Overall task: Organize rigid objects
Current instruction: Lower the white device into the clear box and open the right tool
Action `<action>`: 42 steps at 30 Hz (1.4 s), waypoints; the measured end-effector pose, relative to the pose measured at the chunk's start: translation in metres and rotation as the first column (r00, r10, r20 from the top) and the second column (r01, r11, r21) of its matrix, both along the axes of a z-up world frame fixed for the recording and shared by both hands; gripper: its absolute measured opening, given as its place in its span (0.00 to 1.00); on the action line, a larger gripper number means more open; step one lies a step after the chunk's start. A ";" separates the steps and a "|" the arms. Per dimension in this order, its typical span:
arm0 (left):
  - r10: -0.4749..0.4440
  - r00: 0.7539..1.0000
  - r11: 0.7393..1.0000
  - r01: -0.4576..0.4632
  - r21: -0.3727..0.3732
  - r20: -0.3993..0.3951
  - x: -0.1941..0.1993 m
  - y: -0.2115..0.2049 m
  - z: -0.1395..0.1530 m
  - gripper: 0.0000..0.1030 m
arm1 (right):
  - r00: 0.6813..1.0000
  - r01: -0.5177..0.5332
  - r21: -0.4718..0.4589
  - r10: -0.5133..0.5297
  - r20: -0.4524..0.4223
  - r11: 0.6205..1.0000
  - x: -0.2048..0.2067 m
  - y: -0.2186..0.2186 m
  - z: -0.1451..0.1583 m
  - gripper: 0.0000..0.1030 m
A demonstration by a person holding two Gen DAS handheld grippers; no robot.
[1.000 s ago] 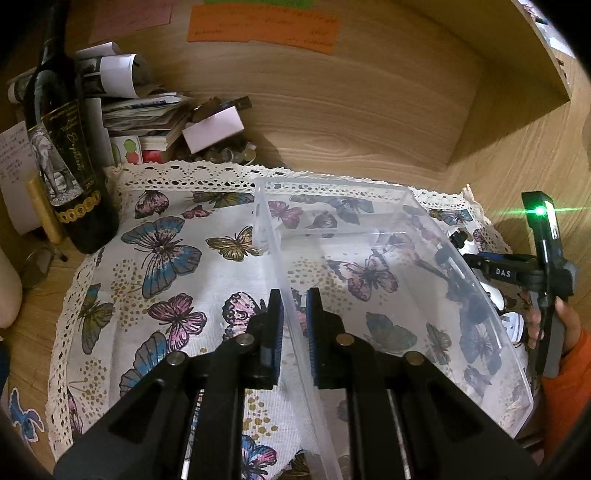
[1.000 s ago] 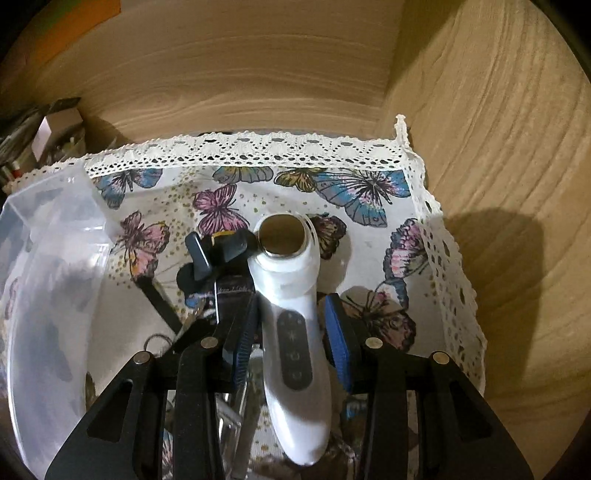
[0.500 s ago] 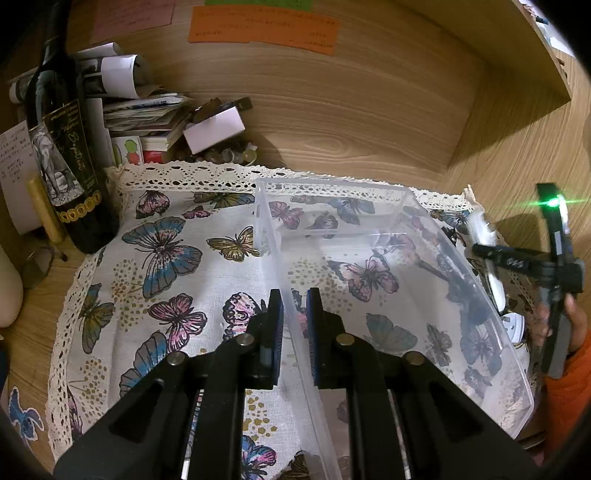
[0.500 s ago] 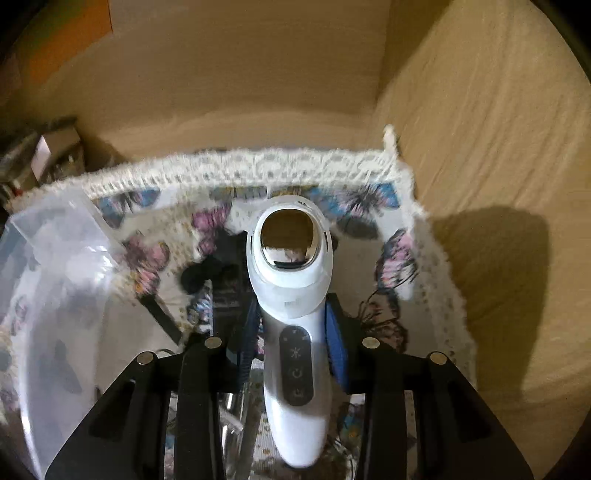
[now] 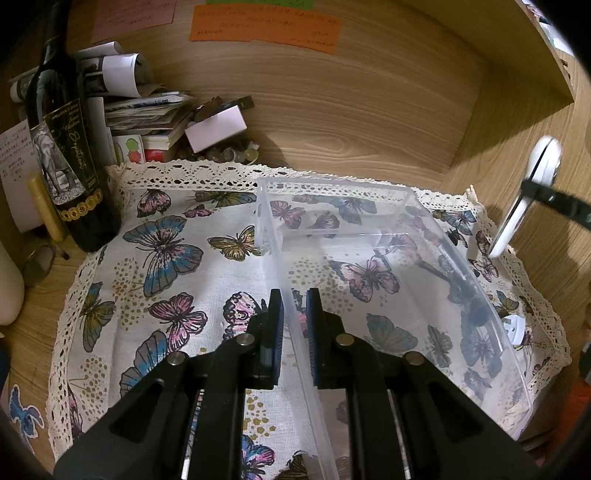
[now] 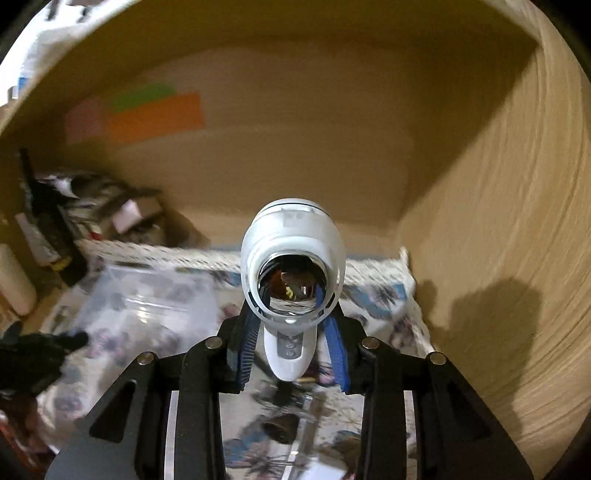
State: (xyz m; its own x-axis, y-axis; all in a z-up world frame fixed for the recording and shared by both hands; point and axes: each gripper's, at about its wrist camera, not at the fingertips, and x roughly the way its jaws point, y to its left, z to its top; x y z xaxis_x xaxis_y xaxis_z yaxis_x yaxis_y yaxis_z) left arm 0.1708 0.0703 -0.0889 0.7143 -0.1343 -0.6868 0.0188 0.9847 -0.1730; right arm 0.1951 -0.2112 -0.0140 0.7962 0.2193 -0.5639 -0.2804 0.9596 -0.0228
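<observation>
My left gripper (image 5: 294,309) is shut on the near left wall of a clear plastic bin (image 5: 406,229) that sits on the butterfly tablecloth (image 5: 166,258). My right gripper (image 6: 291,334) is shut on a white handheld device (image 6: 291,258) with a mirror-like metal head and buttons on its handle; the device is lifted well above the cloth, head tilted up. In the left wrist view the white device (image 5: 532,192) hangs in the air to the right of the bin, with a black finger (image 5: 554,201) of the right gripper across it. The bin looks empty.
A dark wine bottle (image 5: 70,158) and a pile of papers and small boxes (image 5: 155,114) crowd the back left. Wooden walls close the back and right. Small dark and white items (image 5: 513,326) lie on the cloth right of the bin. Orange note (image 5: 264,27) on the back wall.
The right gripper has lifted the white device off the cloth and tipped it upward; it now hangs high beside the bin. The left gripper has kept its hold on the bin wall.
</observation>
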 end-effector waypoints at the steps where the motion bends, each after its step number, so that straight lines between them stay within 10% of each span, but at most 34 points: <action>1: 0.000 1.000 1.000 0.000 -0.001 0.001 0.000 0.000 0.000 0.11 | 1.000 -0.023 0.004 0.023 0.013 1.000 -0.004 0.005 0.005 0.30; 19: 0.005 1.000 1.000 -0.005 -0.029 0.003 -0.001 0.003 -0.001 0.11 | 0.945 -0.319 -0.018 0.317 -0.078 0.948 -0.011 0.120 -0.016 0.30; 42: 0.002 1.000 0.999 -0.002 -0.038 0.004 -0.001 0.004 0.000 0.11 | 0.852 -0.435 -0.178 0.339 -0.399 0.882 0.026 0.173 -0.082 0.32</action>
